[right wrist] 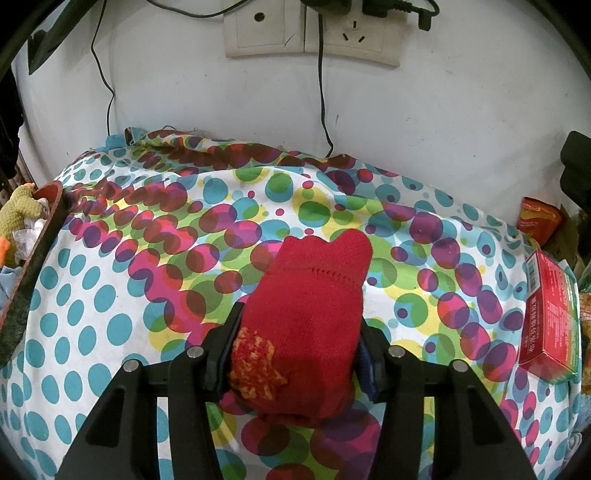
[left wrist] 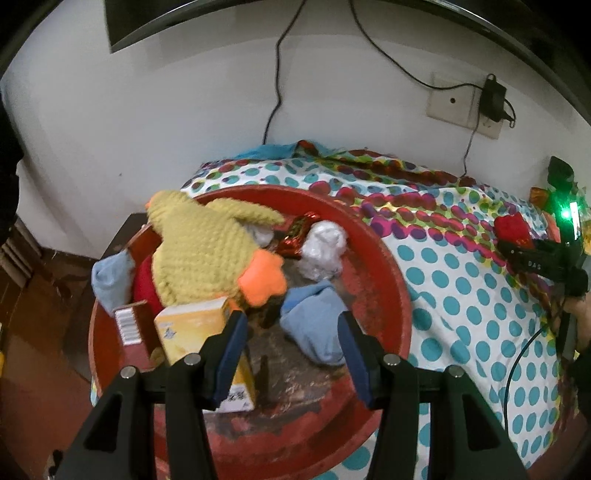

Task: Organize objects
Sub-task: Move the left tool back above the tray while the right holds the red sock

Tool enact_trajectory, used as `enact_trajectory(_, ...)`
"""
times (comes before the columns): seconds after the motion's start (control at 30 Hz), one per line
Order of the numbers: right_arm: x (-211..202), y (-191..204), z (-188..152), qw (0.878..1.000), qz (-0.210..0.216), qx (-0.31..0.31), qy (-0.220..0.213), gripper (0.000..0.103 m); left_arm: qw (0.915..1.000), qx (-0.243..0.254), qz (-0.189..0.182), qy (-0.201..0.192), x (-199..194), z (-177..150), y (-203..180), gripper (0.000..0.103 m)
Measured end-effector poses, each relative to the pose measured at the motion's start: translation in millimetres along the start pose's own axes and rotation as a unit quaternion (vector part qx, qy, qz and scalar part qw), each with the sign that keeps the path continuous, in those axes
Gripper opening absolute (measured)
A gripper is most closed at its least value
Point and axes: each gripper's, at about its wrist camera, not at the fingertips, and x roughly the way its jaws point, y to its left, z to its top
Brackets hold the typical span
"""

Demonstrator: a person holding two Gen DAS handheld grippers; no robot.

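A red knitted sock with an orange-yellow patch lies on the dotted cloth, and my right gripper is shut on it, pads pressing both sides. In the left wrist view, a red round basin holds a yellow knitted duck, a yellow box, a red barcode box, two light blue cloths, a crumpled white bag and a shiny red wrapper. My left gripper hovers open over the basin, gripping nothing.
A red box and an orange packet lie at the cloth's right edge. The basin rim stands at the left. The white wall behind carries sockets with a plugged-in adapter and hanging cables.
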Motion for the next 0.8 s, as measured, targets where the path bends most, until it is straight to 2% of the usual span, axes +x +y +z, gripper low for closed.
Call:
enact_trajectory(0.17,1,2,2,1.0,-0.001,0.0,0.0,0.05,0.9999,-0.015,0.004,-0.002,-10,-11,13,0.052)
enact_trajectory(0.33,3,2,3,1.0,-0.001,0.004,0.001,0.051,0.9995,-0.024,0.005,0.018,-9,-24,23,0.052)
enact_trajectory(0.53,7,4,6,1.0,-0.008,0.012,0.001,0.051,0.9995,-0.024,0.017,0.007,-17,-30,33,0.052)
enact_trajectory(0.8,8,6,8,1.0,-0.014,0.022,0.001,0.051,0.9992,-0.037,0.014,0.002,-18,-29,49,0.052)
